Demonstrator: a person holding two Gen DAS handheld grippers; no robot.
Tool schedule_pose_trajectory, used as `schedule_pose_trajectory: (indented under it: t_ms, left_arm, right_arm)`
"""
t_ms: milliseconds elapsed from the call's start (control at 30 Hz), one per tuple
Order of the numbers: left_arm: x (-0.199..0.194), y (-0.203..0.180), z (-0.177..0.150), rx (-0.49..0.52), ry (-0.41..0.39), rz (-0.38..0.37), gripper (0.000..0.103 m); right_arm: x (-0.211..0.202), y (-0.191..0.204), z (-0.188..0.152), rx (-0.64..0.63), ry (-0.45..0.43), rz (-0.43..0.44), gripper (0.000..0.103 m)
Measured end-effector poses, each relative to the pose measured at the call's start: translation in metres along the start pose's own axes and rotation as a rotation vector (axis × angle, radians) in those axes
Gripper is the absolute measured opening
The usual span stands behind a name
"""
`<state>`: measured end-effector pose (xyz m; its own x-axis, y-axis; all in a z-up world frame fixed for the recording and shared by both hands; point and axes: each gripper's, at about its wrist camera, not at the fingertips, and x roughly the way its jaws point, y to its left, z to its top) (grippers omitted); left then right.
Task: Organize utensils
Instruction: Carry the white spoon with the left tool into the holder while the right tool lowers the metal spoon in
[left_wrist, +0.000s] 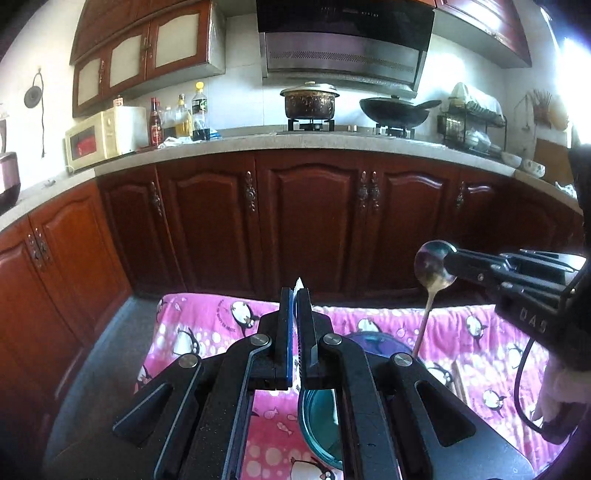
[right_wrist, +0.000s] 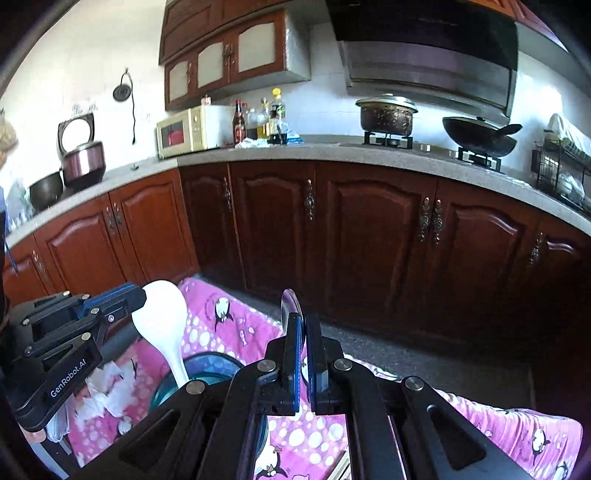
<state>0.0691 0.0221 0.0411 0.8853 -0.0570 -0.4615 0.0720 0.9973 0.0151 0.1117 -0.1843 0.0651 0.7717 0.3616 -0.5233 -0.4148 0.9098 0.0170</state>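
My left gripper (left_wrist: 296, 295) is shut on the bowl end of a white rice spoon (right_wrist: 159, 317); only the spoon's white edge (left_wrist: 299, 284) shows above the fingers in the left wrist view. Its handle points down to the rim of a teal glass bowl (right_wrist: 210, 365). My right gripper (right_wrist: 301, 317) is shut on the bowl end of a metal spoon (left_wrist: 432, 266), whose handle hangs down toward the same teal bowl (left_wrist: 321, 424). The two grippers are held side by side above the bowl, the left gripper (right_wrist: 142, 295) at the left and the right gripper (left_wrist: 448, 263) at the right.
The bowl stands on a table under a pink penguin cloth (left_wrist: 207, 325). Beyond a strip of grey floor (right_wrist: 388, 350) run dark wooden cabinets (left_wrist: 306, 221) under a counter with a microwave (left_wrist: 103, 136), bottles, a pot and a wok. Something white and crumpled (right_wrist: 107, 395) lies under the left gripper.
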Motion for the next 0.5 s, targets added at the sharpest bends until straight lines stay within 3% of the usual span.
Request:
schedule_pose_trajectory:
  t_ms: [500]
  left_arm:
    - [-0.006,-0.018,-0.034,0.029,0.027,0.007,0.001]
  right_arm:
    - [0.011,0.014,-0.037,-0.024,0.087,0.035,0.003]
